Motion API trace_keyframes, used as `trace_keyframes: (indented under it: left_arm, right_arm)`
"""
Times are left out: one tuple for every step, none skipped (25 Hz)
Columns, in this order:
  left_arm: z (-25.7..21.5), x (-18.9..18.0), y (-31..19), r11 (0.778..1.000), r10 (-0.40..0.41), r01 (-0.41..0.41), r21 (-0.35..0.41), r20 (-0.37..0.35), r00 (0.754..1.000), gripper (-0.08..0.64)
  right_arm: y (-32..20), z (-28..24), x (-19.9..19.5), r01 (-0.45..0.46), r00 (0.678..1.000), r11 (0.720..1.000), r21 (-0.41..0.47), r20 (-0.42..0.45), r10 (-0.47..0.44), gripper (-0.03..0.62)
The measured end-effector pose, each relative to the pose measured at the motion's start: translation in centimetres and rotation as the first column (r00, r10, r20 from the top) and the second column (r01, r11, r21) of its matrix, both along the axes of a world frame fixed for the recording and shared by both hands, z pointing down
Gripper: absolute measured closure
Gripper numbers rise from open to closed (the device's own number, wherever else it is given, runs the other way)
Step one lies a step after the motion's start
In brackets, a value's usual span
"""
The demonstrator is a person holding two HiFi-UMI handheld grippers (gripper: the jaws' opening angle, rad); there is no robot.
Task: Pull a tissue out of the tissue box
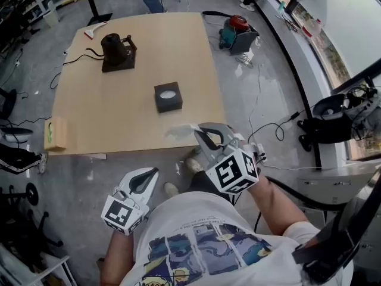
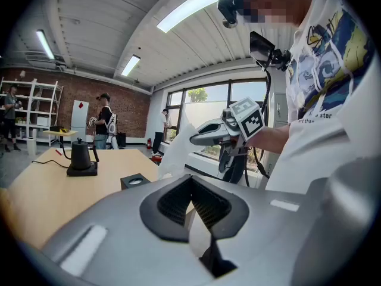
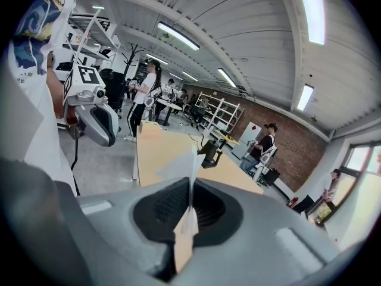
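The right gripper [image 1: 200, 133] is closed on a tissue [image 1: 180, 130]. Its own view shows the thin white sheet [image 3: 189, 180] pinched between the two jaws and standing up from them. In the head view the tissue spreads out flat from the jaw tips, over the near edge of the table [image 1: 119, 115]. From the left gripper view it hangs as a pale sheet [image 2: 174, 152] below the right gripper [image 2: 194, 139].

The tissue is clear of the box [image 1: 168, 98] and well apart from it. The box is black, sits upright near the middle of the table, and shows white through the round opening in its top. The left gripper view shows it low and dark on the wood [image 2: 134, 182].

The left gripper [image 1: 153, 173] is closed with nothing between its jaws. It is held off the table on the person's side, lower left of the right one and apart from it. The right gripper view shows it out to the side [image 3: 98, 124].

A black kettle [image 1: 115, 47] stands on its base toward the far left of the table, with a cord running off to the left edge
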State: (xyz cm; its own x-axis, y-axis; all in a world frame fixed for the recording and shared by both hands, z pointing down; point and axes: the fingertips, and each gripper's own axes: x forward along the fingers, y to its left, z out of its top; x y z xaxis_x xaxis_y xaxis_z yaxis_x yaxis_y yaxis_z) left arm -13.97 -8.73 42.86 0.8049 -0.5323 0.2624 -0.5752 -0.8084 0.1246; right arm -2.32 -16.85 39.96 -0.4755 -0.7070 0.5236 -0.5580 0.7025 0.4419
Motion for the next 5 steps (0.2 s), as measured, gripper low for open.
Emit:
trace_keyframes:
  left_arm:
    - [0.10,-0.13,-0.07,1.000,0.000,0.000,-0.001,0.000,1.000,0.554]
    - [0.22,-0.30,-0.18,1.000,0.000,0.000,-0.002,0.002,1.000,0.554]
    - [0.33,-0.50,-0.32,1.000,0.000,0.000,-0.004,0.003,1.000,0.554]
    - [0.41,-0.73,-0.48,1.000,-0.001,0.001,-0.004,0.005,1.000,0.554]
    - [0.48,-0.96,-0.66,1.000,-0.002,0.002,-0.005,0.007,1.000,0.554]
  right_arm:
    - [-0.14,0.04,-0.13,0.000,1.000,1.000,0.002,0.000,0.000,0.588]
    - [-0.31,0.11,-0.31,0.000,1.000,1.000,0.003,-0.001,0.000,0.588]
    - [-0.50,0.19,-0.53,0.000,1.000,1.000,0.004,-0.001,0.000,0.589]
    - [-0.71,0.27,-0.78,0.001,1.000,1.000,0.005,-0.001,-0.001,0.588]
    - [-0.92,0.35,-1.04,0.003,1.000,1.000,0.007,0.000,-0.003,0.588]
